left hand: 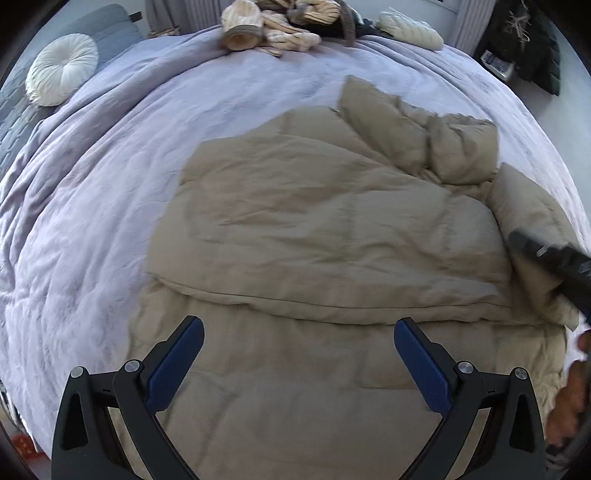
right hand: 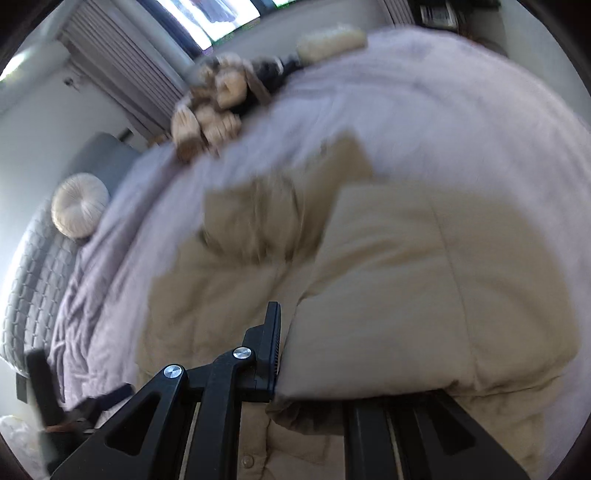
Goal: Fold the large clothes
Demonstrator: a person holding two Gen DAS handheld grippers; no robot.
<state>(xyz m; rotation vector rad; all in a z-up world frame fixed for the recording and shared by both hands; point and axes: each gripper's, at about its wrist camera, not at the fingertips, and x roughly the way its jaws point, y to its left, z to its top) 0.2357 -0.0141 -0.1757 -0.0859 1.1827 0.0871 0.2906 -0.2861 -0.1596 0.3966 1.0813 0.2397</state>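
The left claw (left hand: 298, 341) hangs spread apart over the beige puffy coat (left hand: 332, 229), gripping nothing. The right claw (right hand: 332, 354) is clamped on a lifted fold of that coat. The quilted, wrinkled coat lies partly folded on the lavender bed (left hand: 110, 184).

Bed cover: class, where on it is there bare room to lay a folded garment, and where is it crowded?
Bare lilac cover lies left of the tan padded coat, between it and the round white cushion. The far edge is crowded by the heap of striped clothes. The right side is taken: the right tongs grip a coat flap.
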